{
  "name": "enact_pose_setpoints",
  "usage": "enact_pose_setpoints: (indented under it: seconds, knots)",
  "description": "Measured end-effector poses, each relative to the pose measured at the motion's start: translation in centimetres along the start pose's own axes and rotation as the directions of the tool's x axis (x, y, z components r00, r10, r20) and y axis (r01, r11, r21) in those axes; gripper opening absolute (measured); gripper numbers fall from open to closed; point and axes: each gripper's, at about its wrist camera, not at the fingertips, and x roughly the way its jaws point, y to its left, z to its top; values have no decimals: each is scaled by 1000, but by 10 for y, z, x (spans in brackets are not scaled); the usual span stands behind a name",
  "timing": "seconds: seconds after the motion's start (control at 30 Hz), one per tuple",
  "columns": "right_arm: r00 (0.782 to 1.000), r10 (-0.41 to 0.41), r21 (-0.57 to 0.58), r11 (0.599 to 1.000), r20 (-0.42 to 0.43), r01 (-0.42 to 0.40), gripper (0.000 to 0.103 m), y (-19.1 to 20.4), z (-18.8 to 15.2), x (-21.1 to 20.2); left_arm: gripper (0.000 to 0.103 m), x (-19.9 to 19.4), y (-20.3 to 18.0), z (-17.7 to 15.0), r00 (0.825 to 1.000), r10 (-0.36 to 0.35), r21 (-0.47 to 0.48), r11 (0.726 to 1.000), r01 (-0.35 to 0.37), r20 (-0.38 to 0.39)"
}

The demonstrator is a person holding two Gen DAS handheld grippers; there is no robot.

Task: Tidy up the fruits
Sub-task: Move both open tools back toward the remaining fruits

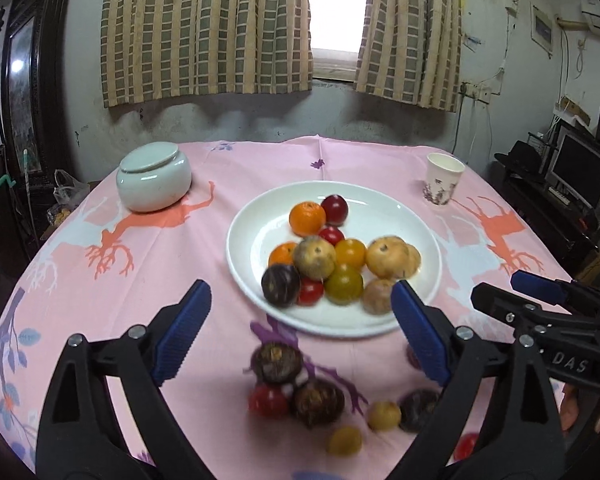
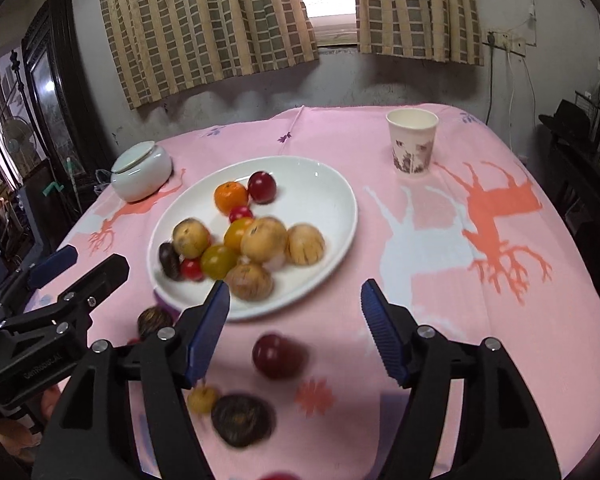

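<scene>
Nearest the right wrist camera, a dark brown fruit (image 2: 242,420) and a small yellow one (image 2: 203,399) lie on the pink-clothed table (image 2: 480,320), with a dark red plum (image 2: 279,356) just beyond, between the spread fingers of the right claw (image 2: 296,332), which is released and holds nothing. The left claw (image 1: 300,332) also hangs released, above a cluster of loose fruits (image 1: 296,388). The white plate (image 1: 428,240) already carries a pile. The likely step is picking up a stray fruit: centre the plum between the pads, close gently as round fruit rolls, then set it on a bare part of the plate.
</scene>
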Motion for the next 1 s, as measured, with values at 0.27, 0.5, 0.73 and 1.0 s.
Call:
enact_pose_setpoints:
  seconds: [0.27,0.5,0.73,1.0]
  knots:
    - [998,-31,-43,999,-57,29,70,1,-55,-20,93,-18,5,-45,998,16,5,1000,-16,-69]
    - [996,11,-76,997,-85,-17,70,-3,-73,-13,93,-20,21,-65,996,73,33,997,-71,-50]
    - [991,-14,-109,994,-134,0,70,0,-82,0,93,-9,40,-67,992,54,-4,998,-55,-116]
    - [990,6,-103,994,-144,-22,70,2,-86,5,93,5,37,-77,983,70,24,997,-67,-172]
